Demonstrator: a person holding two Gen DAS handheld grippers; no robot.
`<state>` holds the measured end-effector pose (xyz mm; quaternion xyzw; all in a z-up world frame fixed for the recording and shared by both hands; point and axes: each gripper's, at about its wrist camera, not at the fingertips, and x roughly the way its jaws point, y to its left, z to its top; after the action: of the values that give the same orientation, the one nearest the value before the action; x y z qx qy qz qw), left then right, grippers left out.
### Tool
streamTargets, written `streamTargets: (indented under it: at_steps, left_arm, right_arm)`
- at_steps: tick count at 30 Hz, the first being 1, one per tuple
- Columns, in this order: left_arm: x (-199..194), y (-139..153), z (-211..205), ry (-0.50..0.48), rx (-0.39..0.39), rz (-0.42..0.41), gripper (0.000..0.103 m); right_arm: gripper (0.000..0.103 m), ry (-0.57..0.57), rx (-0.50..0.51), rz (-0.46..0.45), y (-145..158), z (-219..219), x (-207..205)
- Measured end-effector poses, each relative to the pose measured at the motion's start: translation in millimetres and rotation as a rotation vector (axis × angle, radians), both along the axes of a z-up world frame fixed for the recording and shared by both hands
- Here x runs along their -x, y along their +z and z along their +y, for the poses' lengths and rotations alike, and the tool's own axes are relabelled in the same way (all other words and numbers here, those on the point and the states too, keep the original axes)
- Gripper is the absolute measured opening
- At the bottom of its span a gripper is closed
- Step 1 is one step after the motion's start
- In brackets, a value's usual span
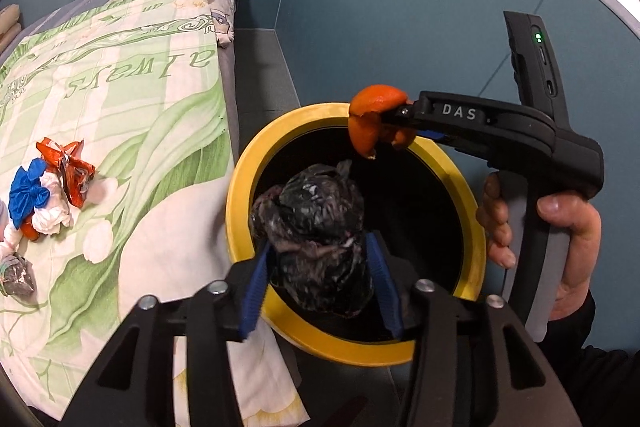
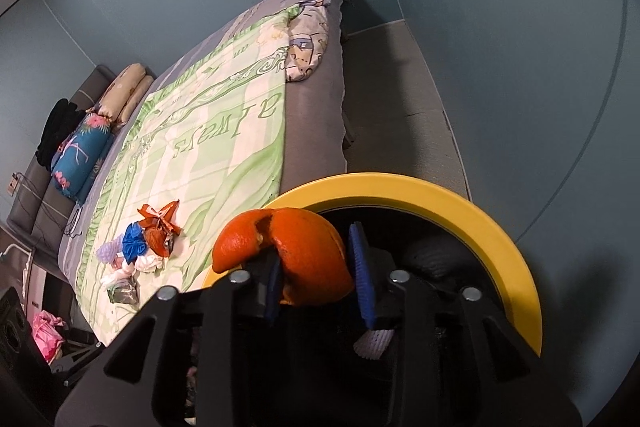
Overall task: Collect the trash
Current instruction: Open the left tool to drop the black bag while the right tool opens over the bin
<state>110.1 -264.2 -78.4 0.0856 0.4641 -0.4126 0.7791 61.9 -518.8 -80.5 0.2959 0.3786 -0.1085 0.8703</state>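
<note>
A round bin with a yellow rim point(image 1: 240, 187) point(image 2: 500, 223) stands on the floor beside the bed. My left gripper point(image 1: 320, 267) is shut on a crumpled dark plastic wad point(image 1: 316, 231) and holds it over the bin's black opening. My right gripper point(image 2: 316, 271) is shut on an orange peel point(image 2: 296, 251); the left wrist view shows the peel point(image 1: 372, 127) hanging over the bin's far rim. More trash lies on the bed: a red wrapper point(image 1: 70, 169) point(image 2: 160, 223), a blue glove point(image 1: 28, 193) point(image 2: 134, 243), white tissue point(image 1: 52, 215) and a grey wad point(image 1: 18, 275).
The bed has a green and white quilt point(image 1: 120, 87) point(image 2: 208, 147) and pillows point(image 2: 124, 95) at its head. Blue walls point(image 1: 400, 7) stand close behind the bin. A strip of grey floor point(image 2: 392, 107) runs between bed and wall.
</note>
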Motion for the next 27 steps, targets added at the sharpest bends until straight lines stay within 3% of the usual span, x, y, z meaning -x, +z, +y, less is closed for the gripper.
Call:
streamTargets:
  at_steps: [6,8,13,27]
  left_arm:
    - [2.6,4.9,5.2,0.009,0.013,-0.013,0.065]
    - [2.3,6.5,7.4,0.015,0.016,-0.02,0.067]
    - [1.0,8.4,16.3,0.036,0.022,-0.021,0.07]
    - [-5.3,19.7,60.6,0.137,0.066,-0.026,0.073]
  right_arm:
    - [0.042,-0.012,-0.004,-0.005,1.9,-2.4,2.2]
    - [0.05,-0.011,-0.002,-0.007,3.1,-2.6,3.0]
    - [0.055,-0.006,0.0,-0.012,5.9,-1.8,3.4]
    - [0.059,0.018,0.038,-0.011,21.5,11.1,0.0]
